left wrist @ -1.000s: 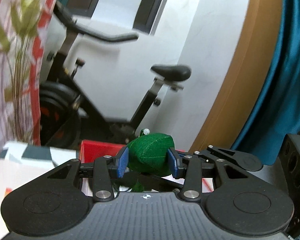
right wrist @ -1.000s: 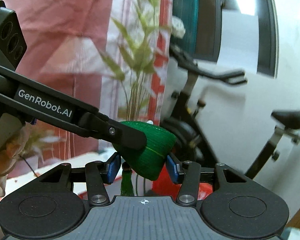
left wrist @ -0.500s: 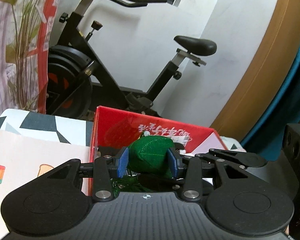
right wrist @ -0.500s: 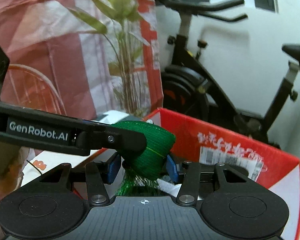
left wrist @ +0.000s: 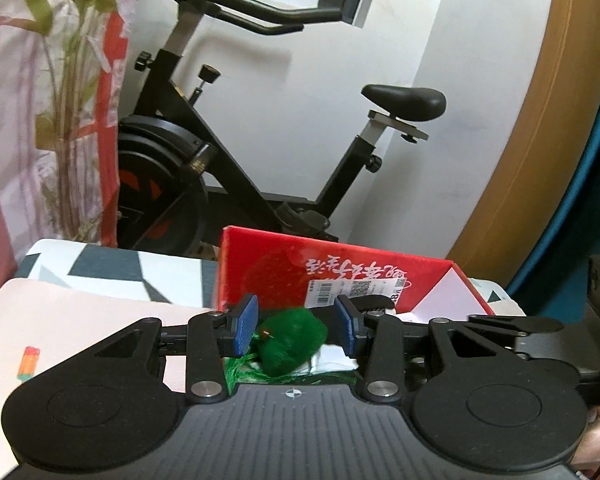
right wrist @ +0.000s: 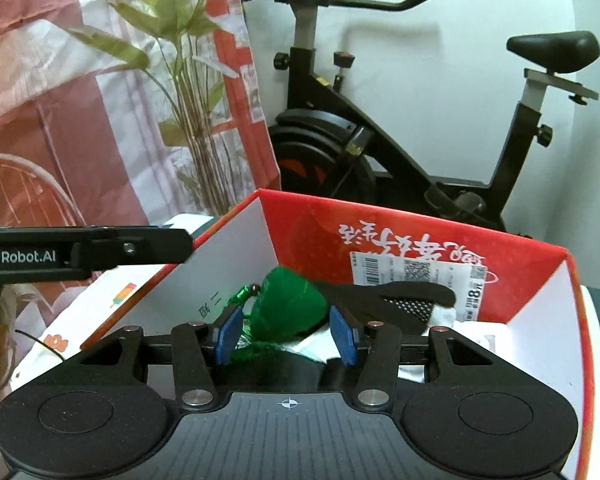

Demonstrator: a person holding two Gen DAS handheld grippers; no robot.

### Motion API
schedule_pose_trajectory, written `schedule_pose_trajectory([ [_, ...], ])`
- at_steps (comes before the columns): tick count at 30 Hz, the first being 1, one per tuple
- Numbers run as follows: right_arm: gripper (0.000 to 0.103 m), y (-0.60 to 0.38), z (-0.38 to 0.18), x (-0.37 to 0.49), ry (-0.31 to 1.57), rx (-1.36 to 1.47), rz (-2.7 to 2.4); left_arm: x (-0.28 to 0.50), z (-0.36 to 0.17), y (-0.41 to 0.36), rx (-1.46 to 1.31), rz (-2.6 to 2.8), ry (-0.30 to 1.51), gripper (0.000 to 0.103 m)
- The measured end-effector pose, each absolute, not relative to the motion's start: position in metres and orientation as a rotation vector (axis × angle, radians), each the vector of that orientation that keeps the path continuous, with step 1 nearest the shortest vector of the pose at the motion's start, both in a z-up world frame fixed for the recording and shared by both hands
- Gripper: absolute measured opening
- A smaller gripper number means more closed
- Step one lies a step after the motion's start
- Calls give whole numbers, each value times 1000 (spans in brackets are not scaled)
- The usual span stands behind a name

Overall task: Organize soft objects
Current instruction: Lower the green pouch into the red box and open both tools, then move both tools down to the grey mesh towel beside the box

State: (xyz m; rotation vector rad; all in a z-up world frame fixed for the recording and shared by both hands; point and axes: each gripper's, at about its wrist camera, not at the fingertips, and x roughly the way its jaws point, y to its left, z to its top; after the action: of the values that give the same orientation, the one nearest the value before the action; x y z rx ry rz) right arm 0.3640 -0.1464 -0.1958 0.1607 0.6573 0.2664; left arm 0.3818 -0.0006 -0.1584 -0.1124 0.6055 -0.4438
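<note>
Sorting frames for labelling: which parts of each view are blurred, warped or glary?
Left wrist view: the plant and curtain at left are smeared, the door frame bows from fisheye, the green soft toy is sharp. Right wrist view: crisp throughout, mild sheen on the red box.

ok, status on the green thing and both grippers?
Left gripper jaws open, right gripper same. Green tasselled piece lying in red box, no pad pressing it. Nothing in the way.
</note>
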Motion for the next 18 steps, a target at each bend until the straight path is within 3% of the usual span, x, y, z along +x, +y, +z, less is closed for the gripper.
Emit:
schedule_pose_trajectory([
  [18, 46, -189, -182, 252, 389, 184, 166, 282, -177, 37, -178, -382, 542, 48],
])
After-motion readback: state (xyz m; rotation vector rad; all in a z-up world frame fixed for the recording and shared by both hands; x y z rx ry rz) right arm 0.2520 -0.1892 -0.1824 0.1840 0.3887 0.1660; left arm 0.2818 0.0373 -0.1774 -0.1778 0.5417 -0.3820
